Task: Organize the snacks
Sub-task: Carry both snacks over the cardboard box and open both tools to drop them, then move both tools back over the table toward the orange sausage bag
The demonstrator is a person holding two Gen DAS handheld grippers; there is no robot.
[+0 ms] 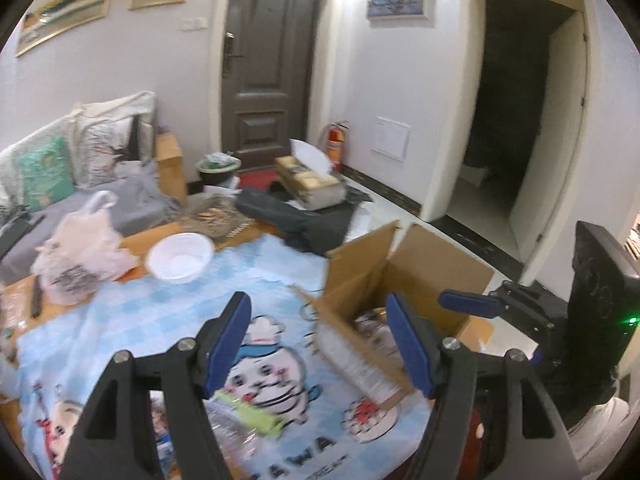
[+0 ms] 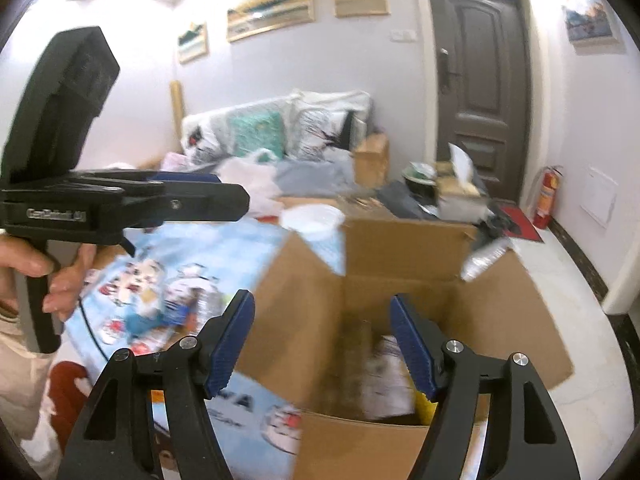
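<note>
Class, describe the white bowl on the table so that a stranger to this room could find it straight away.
Start at the table with the blue cartoon cloth. Along its far edge, toward the sofa, a white plastic bag sits left of the open cardboard box. The white bowl stands between them, round, rigid and open-topped, unlike the crumpled bag beside it.

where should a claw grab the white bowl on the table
Take the white bowl by its rim, coming from above with one finger inside and one outside the thin wall. It sits upright and open, wide across, so spanning it looks harder. The near rim is probably best: the plastic bag crowds its left.
</note>
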